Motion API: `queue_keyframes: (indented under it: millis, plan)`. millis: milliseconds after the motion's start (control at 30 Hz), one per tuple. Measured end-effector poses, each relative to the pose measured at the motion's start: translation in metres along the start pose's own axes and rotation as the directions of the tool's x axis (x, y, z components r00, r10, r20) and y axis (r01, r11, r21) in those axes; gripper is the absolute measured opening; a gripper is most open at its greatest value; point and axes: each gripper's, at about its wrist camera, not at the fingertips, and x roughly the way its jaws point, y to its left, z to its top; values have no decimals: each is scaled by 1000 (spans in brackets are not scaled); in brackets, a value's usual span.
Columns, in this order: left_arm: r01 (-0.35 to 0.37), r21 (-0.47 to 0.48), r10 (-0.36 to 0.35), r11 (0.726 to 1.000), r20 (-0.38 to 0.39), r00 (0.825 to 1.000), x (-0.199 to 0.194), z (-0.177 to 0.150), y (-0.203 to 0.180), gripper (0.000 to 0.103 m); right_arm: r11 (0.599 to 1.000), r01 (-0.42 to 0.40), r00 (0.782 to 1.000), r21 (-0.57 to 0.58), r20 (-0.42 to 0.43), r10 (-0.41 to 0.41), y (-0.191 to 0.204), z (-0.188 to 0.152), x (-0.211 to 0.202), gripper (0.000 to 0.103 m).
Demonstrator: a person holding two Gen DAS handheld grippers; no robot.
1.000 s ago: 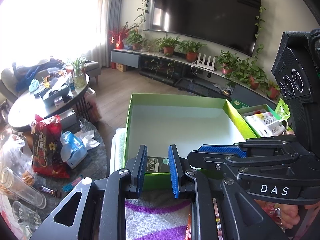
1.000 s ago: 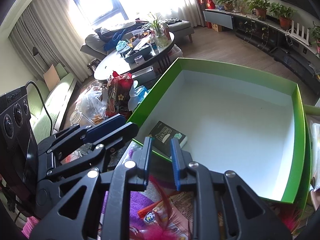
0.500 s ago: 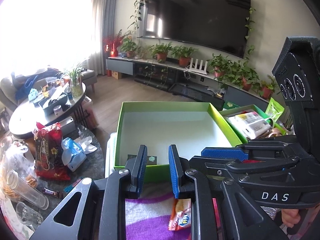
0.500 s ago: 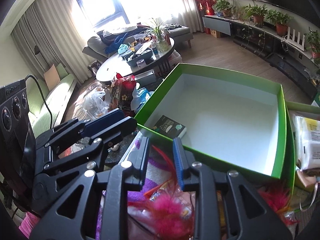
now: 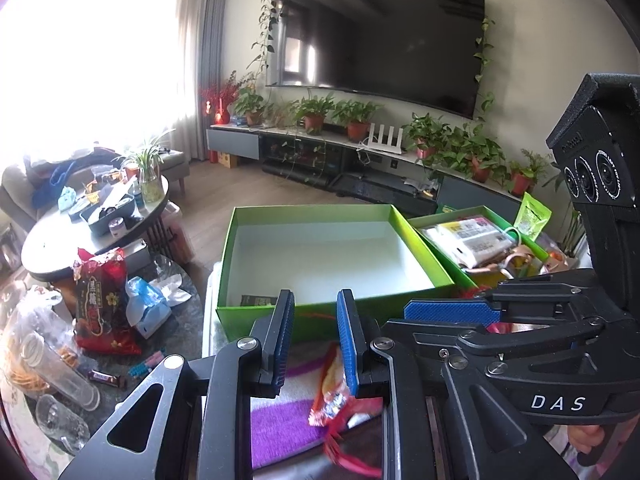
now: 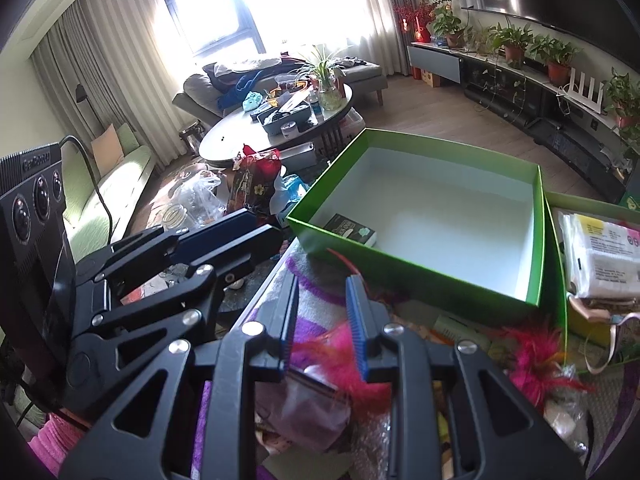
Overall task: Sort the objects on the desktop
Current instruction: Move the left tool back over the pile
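Currently both grippers hover over the striped towel [image 5: 280,420], short of the green box [image 6: 420,276]. Left gripper [image 5: 314,344]: jaws spread, nothing between them. Right gripper [image 6: 322,330]: jaws spread above pink feathers [image 6: 340,354] (no contact visible). Dark packet [image 6: 350,230] lies in the box's near-left corner.

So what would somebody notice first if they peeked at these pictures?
Probably the big green box in the middle, nearly empty, with one small dark packet in its near corner. Then the pink feathers in the clutter in front of it, and the huge dark TV on the far wall above a row of potted plants.
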Motion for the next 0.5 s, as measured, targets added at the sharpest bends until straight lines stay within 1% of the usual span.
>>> queue_keyframes:
  millis: [500]
  plan:
    - [19,53,-20,998,8,1000,-45,-29,-43,20,1000,-14,1000,5,-1,14,9,-52,-34,26]
